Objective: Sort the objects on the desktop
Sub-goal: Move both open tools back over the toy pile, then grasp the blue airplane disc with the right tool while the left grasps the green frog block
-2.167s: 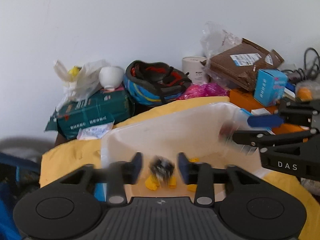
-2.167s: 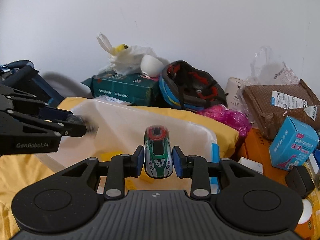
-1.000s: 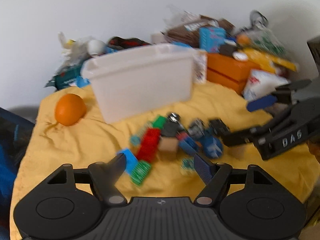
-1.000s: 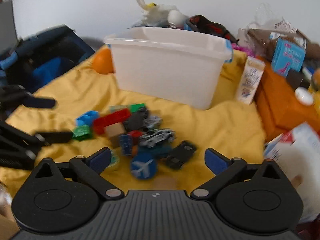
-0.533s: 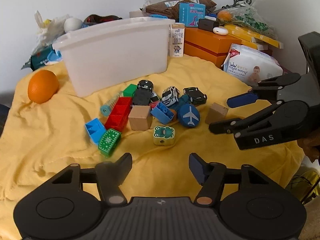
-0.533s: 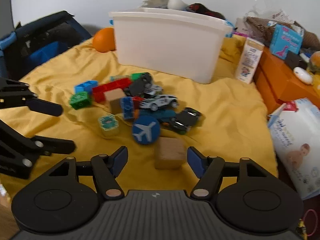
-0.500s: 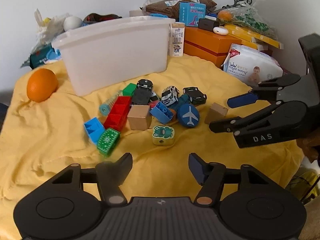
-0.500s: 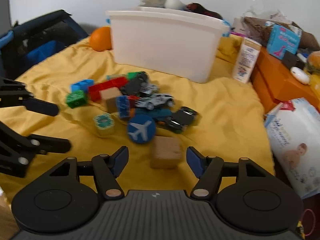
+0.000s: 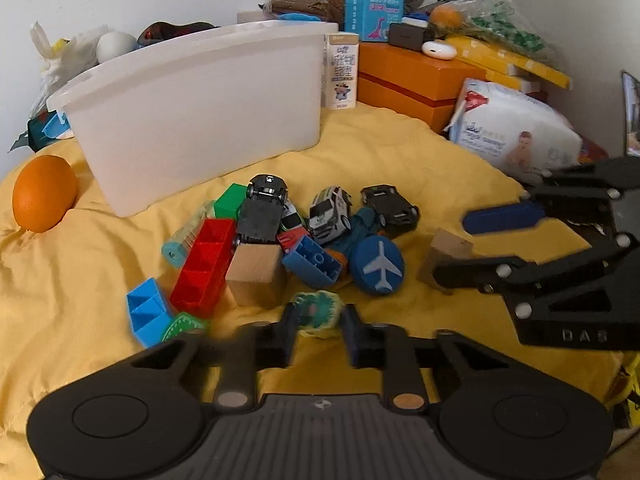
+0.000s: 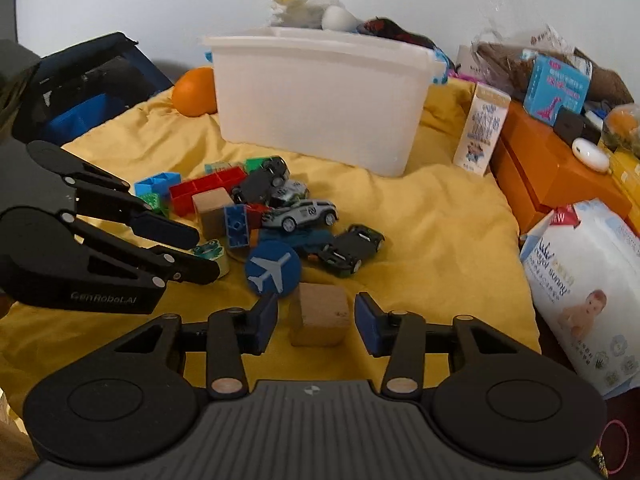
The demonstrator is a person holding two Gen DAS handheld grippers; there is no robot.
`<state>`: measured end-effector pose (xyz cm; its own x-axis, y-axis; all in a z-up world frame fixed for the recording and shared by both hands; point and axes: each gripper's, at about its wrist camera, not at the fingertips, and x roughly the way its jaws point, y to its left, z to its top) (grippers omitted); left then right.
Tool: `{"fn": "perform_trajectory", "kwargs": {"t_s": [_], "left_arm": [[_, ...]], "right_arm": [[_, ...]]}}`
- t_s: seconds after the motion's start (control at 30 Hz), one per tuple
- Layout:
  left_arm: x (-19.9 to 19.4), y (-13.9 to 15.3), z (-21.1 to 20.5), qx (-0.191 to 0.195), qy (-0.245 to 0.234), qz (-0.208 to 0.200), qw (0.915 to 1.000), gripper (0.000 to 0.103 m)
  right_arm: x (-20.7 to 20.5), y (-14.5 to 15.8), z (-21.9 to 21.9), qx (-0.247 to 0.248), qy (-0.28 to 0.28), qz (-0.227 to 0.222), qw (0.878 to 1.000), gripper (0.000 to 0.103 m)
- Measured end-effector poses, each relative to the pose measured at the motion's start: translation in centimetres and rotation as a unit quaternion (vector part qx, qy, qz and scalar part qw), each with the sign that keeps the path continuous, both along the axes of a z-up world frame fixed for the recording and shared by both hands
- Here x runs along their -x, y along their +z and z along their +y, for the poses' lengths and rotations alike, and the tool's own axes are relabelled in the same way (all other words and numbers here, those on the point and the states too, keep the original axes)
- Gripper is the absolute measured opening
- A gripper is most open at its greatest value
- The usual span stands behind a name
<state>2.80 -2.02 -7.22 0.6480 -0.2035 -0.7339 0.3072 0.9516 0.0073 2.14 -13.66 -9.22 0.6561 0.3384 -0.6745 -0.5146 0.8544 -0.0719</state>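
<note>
A pile of toys lies on the yellow cloth (image 9: 400, 152): toy cars (image 9: 330, 210), red (image 9: 204, 266) and blue bricks (image 9: 312, 260), a wooden cube (image 9: 256, 276), a blue plane disc (image 9: 378, 264). A white bin (image 9: 200, 112) stands behind them. My left gripper (image 9: 318, 330) has its fingers close on both sides of a green frog block (image 9: 318, 314); it also shows in the right wrist view (image 10: 188, 252). My right gripper (image 10: 316, 318) is open around a second wooden cube (image 10: 322, 314); it also shows in the left wrist view (image 9: 476, 244).
An orange (image 9: 42, 192) lies left of the bin. A milk carton (image 9: 340, 72), orange boxes (image 9: 416, 76) and a wipes pack (image 9: 516, 132) crowd the right side. A dark bag (image 10: 80, 84) sits at the far left.
Both grippers have come down to the toys. The left fingers have narrowed around the frog block. The right fingers have narrowed somewhat around the wooden cube.
</note>
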Motion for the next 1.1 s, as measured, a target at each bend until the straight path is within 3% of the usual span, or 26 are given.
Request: {"fn": "perform_trajectory", "kwargs": {"t_s": [0.17,0.33,0.47,0.67,0.83,0.9,1.0,1.1], "left_arm": [[1.4,0.1,1.4,0.0,-0.017,0.01,0.9998,0.019],[0.8,0.3,1.4,0.001,-0.012,-0.003,0.9999,0.027],[0.0,0.1,1.4,0.005,-0.009,0.002,0.9999,0.029],[0.0,0.2,1.0,0.018,-0.021,-0.005,0.9996,0.044],[-0.9,-0.5,0.0,0.008,-0.034,-0.001,0.9994,0.053],[-1.5,-1.1,-0.2,0.001,-0.035,0.008,0.9994,0.053],[-1.3,-1.3,-0.3,-0.002,-0.038,0.012,0.9992,0.035],[0.0,-0.5,0.0,-0.007,-0.043,-0.002,0.999,0.035]], "right_arm": [[0.7,1.0,1.7,-0.018,0.049,-0.025,0.998,0.047],[-1.0,-1.2,5.0,0.048,0.055,0.0,0.997,0.047],[-1.9,-2.2,5.5,0.058,0.041,-0.004,0.997,0.047],[-2.1,-2.2,4.0,0.039,0.038,0.013,0.998,0.042],[0.0,-1.9,3.4,0.06,0.057,0.016,0.996,0.042],[0.5,-1.9,3.3,0.059,0.064,0.027,0.996,0.042],[0.8,-1.9,3.3,0.05,0.065,0.038,0.996,0.042],[0.9,-1.9,3.3,0.047,0.064,0.042,0.996,0.042]]}}
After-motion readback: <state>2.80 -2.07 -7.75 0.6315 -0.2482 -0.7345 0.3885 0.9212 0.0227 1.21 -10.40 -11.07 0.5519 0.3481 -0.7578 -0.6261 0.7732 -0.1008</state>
